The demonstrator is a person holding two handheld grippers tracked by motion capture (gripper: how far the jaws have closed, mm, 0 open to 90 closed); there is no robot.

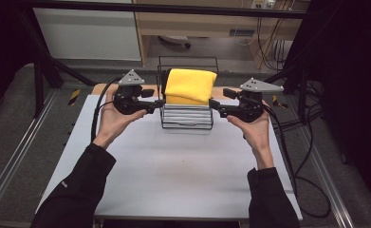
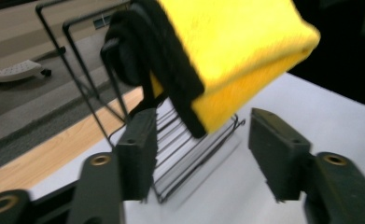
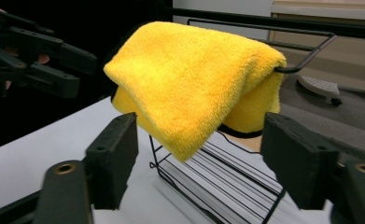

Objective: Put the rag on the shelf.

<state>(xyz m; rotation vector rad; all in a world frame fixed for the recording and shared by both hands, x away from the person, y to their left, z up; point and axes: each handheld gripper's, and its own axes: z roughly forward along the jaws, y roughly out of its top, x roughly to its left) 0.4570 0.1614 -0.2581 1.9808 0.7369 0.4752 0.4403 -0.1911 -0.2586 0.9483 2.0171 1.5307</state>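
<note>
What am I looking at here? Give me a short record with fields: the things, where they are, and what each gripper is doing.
cloth: yellow cloth, folded, draped over the top of the rack
rack: black wire rack, standing at the far middle of the table
table: white table
left gripper: left gripper, beside the rack's left side, jaws open, nothing between them
right gripper: right gripper, beside the rack's right side, jaws open, nothing between them
contact: neither gripper holds the cloth
</note>
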